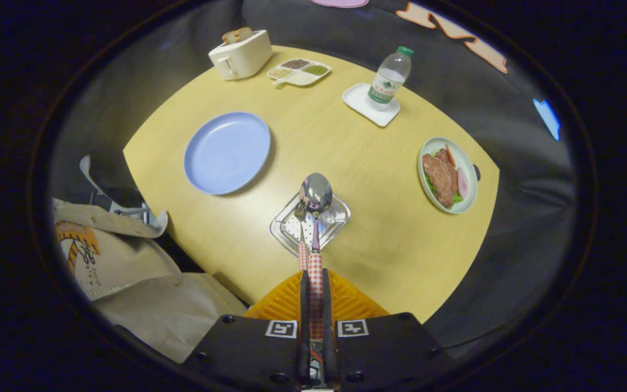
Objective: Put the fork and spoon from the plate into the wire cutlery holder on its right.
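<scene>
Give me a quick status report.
Gripper shut on spoon, checkered handle between fingers. Fork alongside, over perforated steel tray. Blue plate bare. Nothing blocking.

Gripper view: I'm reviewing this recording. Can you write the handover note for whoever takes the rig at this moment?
Tool: shut on the spoon, whose checked handle is clamped between the fingers.
Spoon: held with its bowl forward, over the cutlery holder.
Fork: just left of the spoon, over or in the holder. I cannot tell whether it is seated there or carried along.
Blue plate: left of the holder, with no cutlery on it.
Done: both pieces are off the plate.
Left: lower the spoon into the holder, open the tool, and confirm the fork sits inside.
</scene>
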